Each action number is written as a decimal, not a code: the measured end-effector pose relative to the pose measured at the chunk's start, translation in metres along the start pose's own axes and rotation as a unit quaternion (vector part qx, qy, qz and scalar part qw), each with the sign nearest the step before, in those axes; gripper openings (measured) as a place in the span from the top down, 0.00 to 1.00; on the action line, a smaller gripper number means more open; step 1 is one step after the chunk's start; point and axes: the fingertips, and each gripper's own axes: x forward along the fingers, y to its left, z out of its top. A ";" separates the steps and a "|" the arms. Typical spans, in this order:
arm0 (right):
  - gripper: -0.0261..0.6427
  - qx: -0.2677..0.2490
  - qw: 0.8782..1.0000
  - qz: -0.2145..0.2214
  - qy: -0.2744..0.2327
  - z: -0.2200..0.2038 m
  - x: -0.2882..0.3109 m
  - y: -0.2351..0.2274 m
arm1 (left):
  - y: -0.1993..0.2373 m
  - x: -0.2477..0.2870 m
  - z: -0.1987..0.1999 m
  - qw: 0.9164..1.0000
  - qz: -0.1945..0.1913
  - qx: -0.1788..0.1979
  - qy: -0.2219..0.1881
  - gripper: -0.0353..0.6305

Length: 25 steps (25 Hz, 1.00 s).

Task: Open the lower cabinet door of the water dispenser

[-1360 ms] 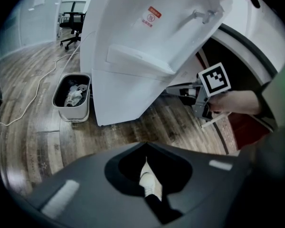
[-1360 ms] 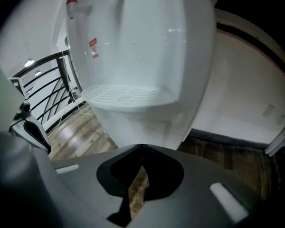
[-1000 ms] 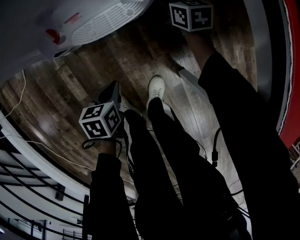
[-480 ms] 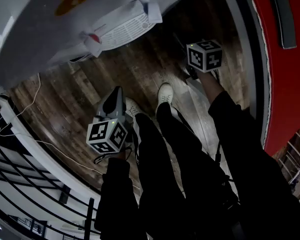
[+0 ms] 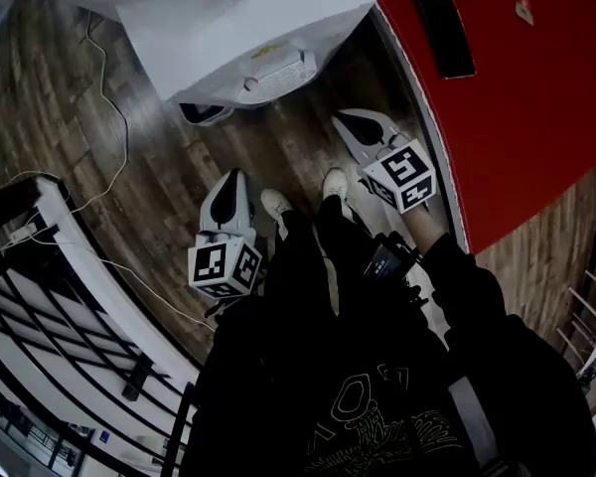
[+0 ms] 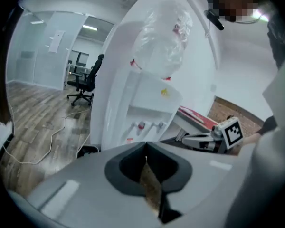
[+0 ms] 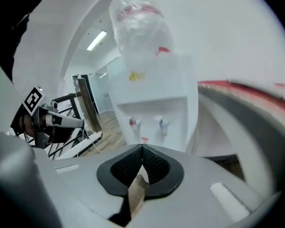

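The white water dispenser (image 5: 248, 28) stands ahead of me, seen from above in the head view. In both gripper views it carries a clear bottle (image 6: 164, 42) and red and blue taps (image 7: 133, 123). Its lower cabinet door is hidden behind the gripper bodies. My left gripper (image 5: 230, 179) points at the dispenser's front from the left, shut and holding nothing. My right gripper (image 5: 345, 119) points in from the right, also shut and holding nothing. Both hang apart from the dispenser, over the wooden floor. Each shows in the other's view: the right gripper (image 6: 199, 139), the left gripper (image 7: 61, 121).
A red wall panel (image 5: 517, 87) runs close along the right. A dark railing with white posts (image 5: 70, 306) curves at the left. A white cable (image 5: 104, 78) trails over the floor. My white shoes (image 5: 275, 204) stand just behind the grippers. An office chair (image 6: 85, 82) sits far behind.
The head view has swung, bringing the dispenser's top and the red panel into sight. Both grippers stay shut; the right one has come down and nearer to the left one.
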 end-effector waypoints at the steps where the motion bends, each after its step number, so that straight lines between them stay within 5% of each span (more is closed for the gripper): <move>1: 0.97 -0.016 1.000 -0.002 -0.016 0.025 -0.013 0.007 | -0.002 -0.012 0.019 1.000 0.000 0.008 -0.014 0.94; 7: 0.96 -0.038 0.992 -0.068 -0.098 0.131 -0.107 0.018 | -0.018 -0.083 0.108 0.995 0.003 0.045 -0.086 0.94; 19: 0.96 0.004 0.974 -0.147 -0.171 0.202 -0.207 0.030 | -0.056 -0.152 0.196 0.980 0.011 0.079 -0.183 0.94; 25: 0.96 -0.031 0.966 -0.154 -0.204 0.222 -0.220 0.042 | -0.064 -0.164 0.214 0.973 0.019 0.096 -0.209 0.94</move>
